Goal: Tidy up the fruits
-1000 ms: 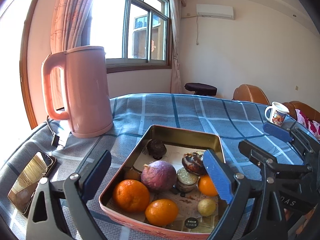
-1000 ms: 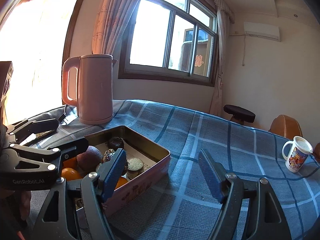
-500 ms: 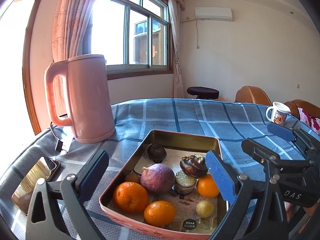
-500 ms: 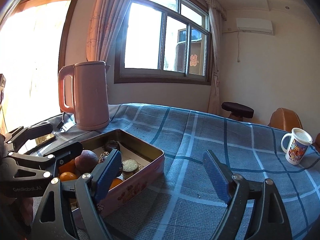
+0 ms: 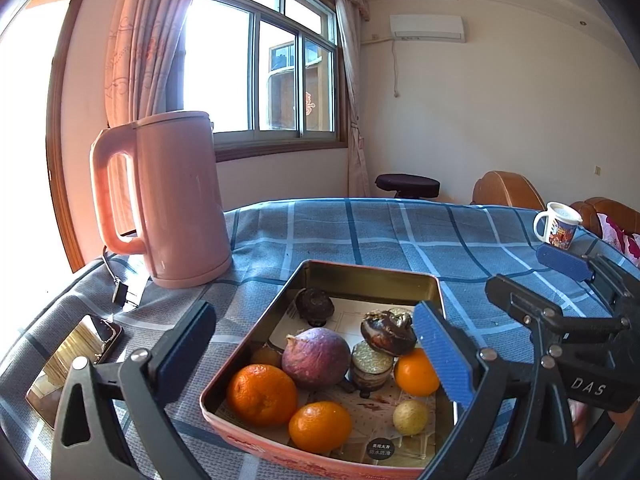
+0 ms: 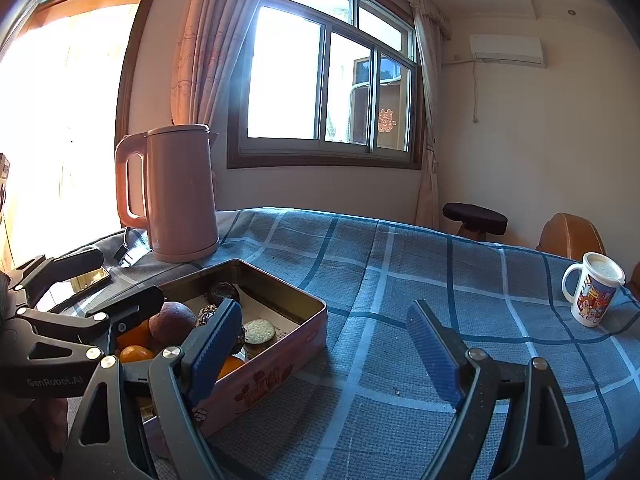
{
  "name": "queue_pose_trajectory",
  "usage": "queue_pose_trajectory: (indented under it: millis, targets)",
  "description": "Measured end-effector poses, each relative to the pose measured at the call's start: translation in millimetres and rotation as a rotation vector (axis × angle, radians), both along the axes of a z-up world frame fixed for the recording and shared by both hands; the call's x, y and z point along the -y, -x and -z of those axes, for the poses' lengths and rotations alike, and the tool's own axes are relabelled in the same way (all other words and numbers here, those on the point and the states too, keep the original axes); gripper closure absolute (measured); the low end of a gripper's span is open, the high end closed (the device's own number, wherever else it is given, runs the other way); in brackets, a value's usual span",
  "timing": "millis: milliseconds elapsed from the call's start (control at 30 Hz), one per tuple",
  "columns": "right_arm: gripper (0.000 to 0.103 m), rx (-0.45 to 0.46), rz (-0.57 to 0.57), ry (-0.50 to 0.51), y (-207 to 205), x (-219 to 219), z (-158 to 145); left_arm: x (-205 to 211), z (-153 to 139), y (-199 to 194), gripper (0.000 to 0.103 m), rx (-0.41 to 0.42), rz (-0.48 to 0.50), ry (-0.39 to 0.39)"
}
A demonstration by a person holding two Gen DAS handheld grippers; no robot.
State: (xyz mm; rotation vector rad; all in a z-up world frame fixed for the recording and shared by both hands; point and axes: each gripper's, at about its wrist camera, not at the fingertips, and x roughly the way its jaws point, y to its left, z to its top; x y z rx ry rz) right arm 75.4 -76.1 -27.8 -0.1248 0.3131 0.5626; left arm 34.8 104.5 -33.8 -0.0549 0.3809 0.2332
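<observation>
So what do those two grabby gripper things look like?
Both are black plastic frames with silver bolts and two fingers tipped with ridged blue pads. The left gripper has "GenRobot.AI" printed on its side, seen from the right wrist camera. The right gripper shows the letters "DAS" in white.

A: Where does the left wrist view sit?
B: Low, close over the tin, facing the window.
A: The right?
B: Beside it, rightward; both share tin, kettle, mug.
</observation>
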Motion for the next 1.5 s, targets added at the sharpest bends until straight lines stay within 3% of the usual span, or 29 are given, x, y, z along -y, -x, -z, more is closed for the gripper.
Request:
queue_pose_trajectory:
  millis: [1500]
  targets:
    - [0.014, -0.004, 0.015, -0.016, 0.8, 4.8, -1.6, 4.9, -1.1, 2.5, 0.0, 0.009, -0.02, -0.037]
